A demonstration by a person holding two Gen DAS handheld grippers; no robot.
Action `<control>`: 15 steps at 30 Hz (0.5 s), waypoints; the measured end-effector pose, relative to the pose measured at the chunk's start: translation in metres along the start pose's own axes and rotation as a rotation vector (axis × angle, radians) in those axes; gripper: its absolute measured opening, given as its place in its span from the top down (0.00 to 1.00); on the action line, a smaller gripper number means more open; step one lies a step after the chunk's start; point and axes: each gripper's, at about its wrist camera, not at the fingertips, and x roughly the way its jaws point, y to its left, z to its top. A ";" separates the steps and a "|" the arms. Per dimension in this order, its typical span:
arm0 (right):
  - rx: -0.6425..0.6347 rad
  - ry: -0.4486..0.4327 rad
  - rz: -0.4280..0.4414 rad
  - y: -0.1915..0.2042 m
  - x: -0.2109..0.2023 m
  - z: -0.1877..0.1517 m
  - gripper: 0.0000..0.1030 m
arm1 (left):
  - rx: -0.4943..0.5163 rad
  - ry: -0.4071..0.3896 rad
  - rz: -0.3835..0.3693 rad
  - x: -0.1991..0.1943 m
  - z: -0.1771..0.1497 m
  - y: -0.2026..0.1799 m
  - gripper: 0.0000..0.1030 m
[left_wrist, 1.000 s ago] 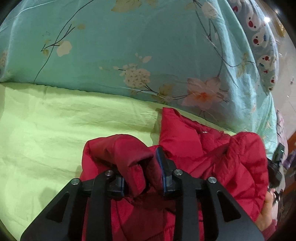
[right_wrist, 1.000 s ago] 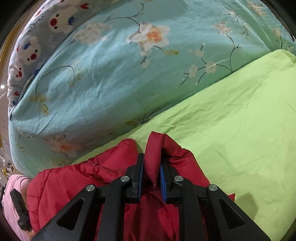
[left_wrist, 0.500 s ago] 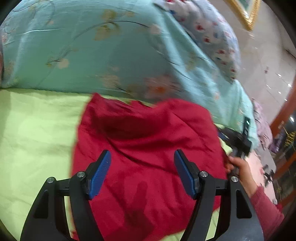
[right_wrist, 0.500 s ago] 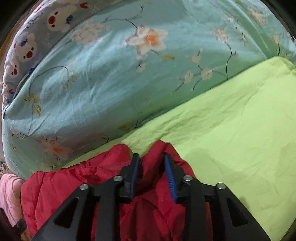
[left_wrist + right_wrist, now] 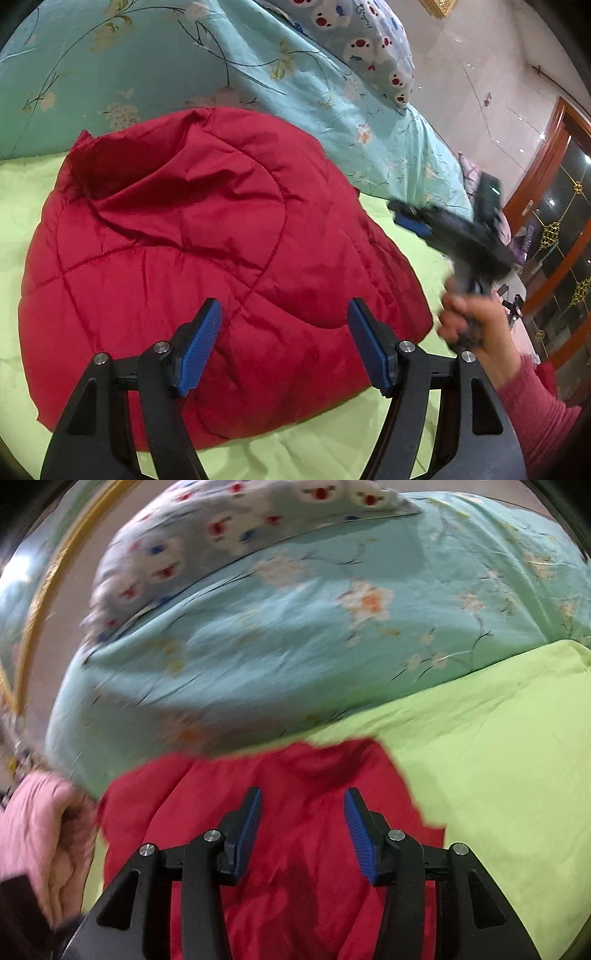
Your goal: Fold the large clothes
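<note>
Left wrist view, left tongs (image 5: 284, 339) open over red jacket (image 5: 192, 236), right tongs (image 5: 302, 825) just opening, empty.

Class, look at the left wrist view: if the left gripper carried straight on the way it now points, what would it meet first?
Most likely the red jacket. The left gripper stands open and empty, aimed down at the jacket lying on the green sheet. Nothing shows between the pads and the fabric, though depth is hard to judge.

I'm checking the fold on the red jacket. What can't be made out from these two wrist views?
- Red jacket, near hem: left wrist view, behind the open left gripper.
- Its sleeves and zip: neither shows in either view.
- Right gripper there: motion-blurred.
- Right wrist view: all smeared; jacket cut by the lower edge, behind the open gripper.
</note>
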 end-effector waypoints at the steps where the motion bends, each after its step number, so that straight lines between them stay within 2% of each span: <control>1: -0.019 0.013 0.012 0.004 -0.004 -0.007 0.53 | -0.001 -0.005 0.013 0.000 0.000 0.001 0.32; 6: -0.164 0.064 0.072 0.042 -0.022 -0.049 0.53 | 0.013 -0.014 0.032 0.006 0.000 0.001 0.32; 11: -0.316 0.065 0.108 0.078 -0.025 -0.073 0.53 | 0.042 -0.004 0.069 0.019 -0.003 0.002 0.32; 13: -0.369 0.082 0.123 0.089 -0.015 -0.078 0.55 | 0.031 0.017 0.106 0.035 0.002 0.008 0.32; 15: -0.387 0.121 0.091 0.093 0.005 -0.079 0.55 | 0.023 0.043 0.131 0.048 0.006 0.014 0.32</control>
